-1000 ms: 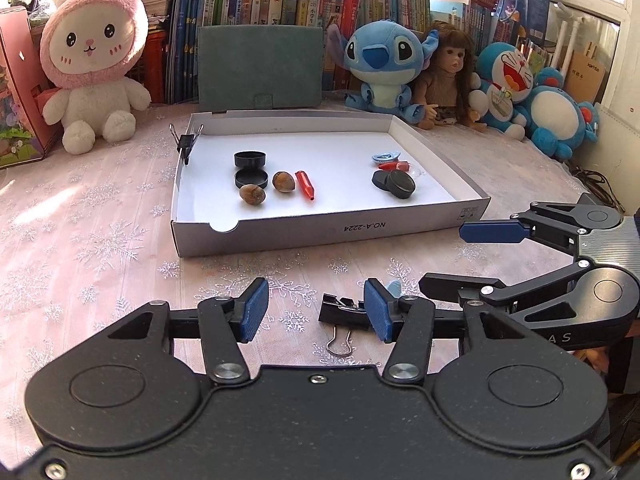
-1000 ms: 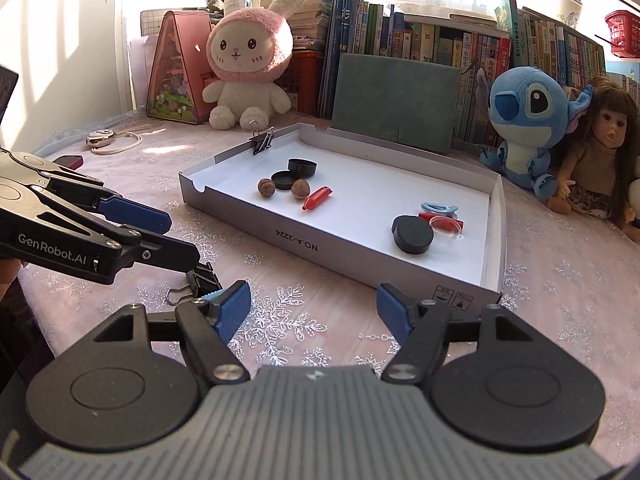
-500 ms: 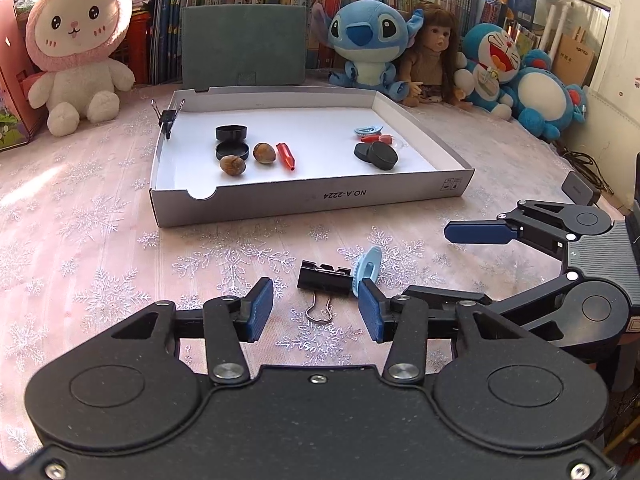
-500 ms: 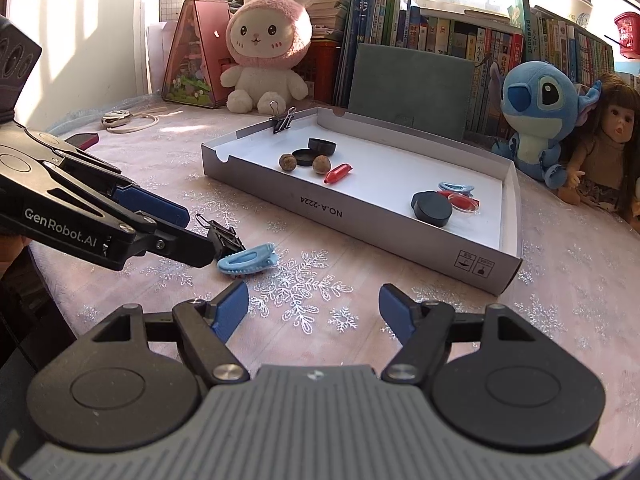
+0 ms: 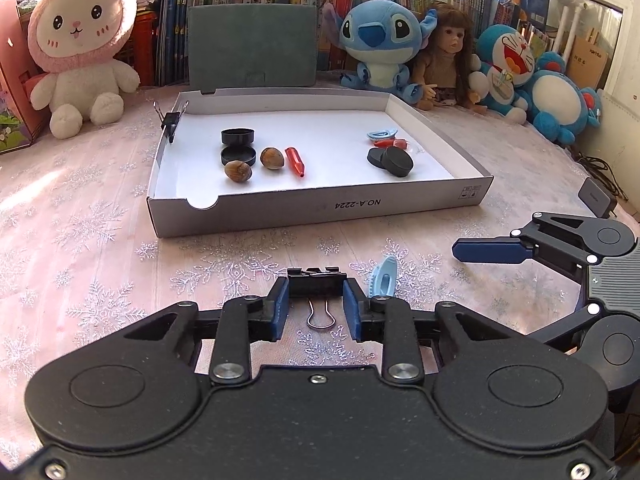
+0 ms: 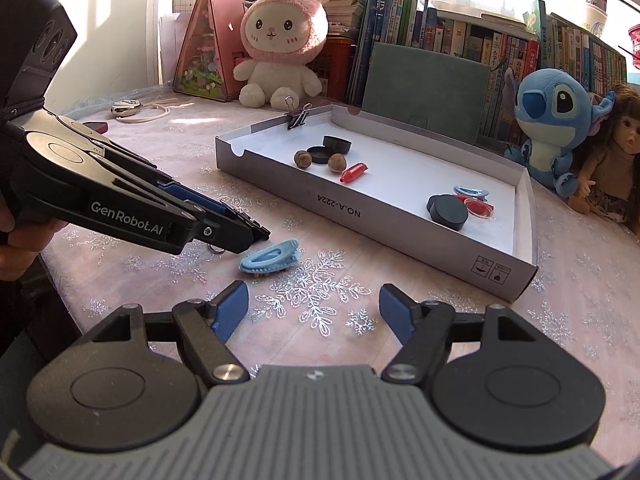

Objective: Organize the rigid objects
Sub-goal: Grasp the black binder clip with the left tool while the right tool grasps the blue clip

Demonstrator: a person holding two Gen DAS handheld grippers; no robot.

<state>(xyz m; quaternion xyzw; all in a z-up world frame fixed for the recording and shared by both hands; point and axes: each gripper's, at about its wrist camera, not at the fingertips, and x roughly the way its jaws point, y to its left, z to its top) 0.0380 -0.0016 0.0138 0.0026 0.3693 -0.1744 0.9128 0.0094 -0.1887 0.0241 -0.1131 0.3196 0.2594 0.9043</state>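
Observation:
My left gripper (image 5: 316,306) is shut on a black binder clip (image 5: 317,280) on the tablecloth, in front of the white cardboard tray (image 5: 320,208). A light blue hair clip (image 5: 383,278) lies just right of the binder clip; it also shows in the right wrist view (image 6: 270,260). My right gripper (image 6: 314,312) is open and empty, a little behind the hair clip. The tray (image 6: 360,216) holds two black caps, two nuts, a red cone piece (image 5: 295,161), black discs (image 5: 390,159), and red and blue clips. Another binder clip (image 5: 171,120) grips the tray's left wall.
Plush toys, a doll and books line the back of the table. A pink bunny (image 5: 82,48) and a pink triangular box (image 6: 210,46) stand at the back left. A key fob with cord (image 6: 128,108) lies at the left edge.
My left gripper has moved forward and closed on the black binder clip. The right gripper has pulled back, bringing the blue hair clip into view.

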